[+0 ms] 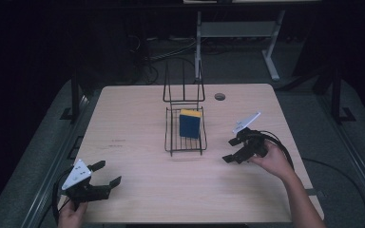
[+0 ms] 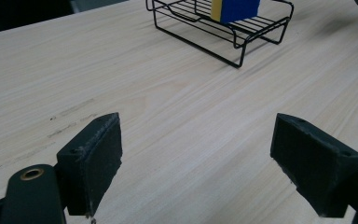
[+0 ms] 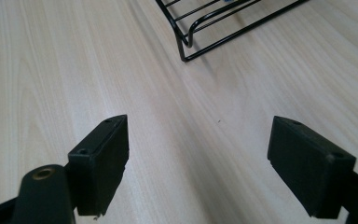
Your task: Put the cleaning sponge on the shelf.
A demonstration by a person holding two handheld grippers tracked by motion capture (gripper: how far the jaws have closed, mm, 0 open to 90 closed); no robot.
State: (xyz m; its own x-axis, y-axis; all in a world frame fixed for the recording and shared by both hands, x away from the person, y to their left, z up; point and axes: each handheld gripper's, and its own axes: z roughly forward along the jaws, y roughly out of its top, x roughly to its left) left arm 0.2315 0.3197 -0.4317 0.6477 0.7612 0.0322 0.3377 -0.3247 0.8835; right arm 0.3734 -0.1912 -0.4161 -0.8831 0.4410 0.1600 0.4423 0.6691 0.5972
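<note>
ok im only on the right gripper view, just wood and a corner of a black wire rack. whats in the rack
Observer: A blue and yellow sponge stands on edge in the wire rack.
Operator: where's the rack sitting on the table
Observer: Near the middle of the table, with its tall wire back on the far side from the person.
Operator: and the other gripper
Observer: The left gripper is at the near left corner, jaws open, holding nothing.
Operator: which side of the rack am i on
Observer: Your right gripper is to the rack's right, jaws open.

table [image 1: 138, 156]: pale wood; wire rack [image 1: 185, 142]: black | sponge [image 1: 190, 124]: inside rack
</note>
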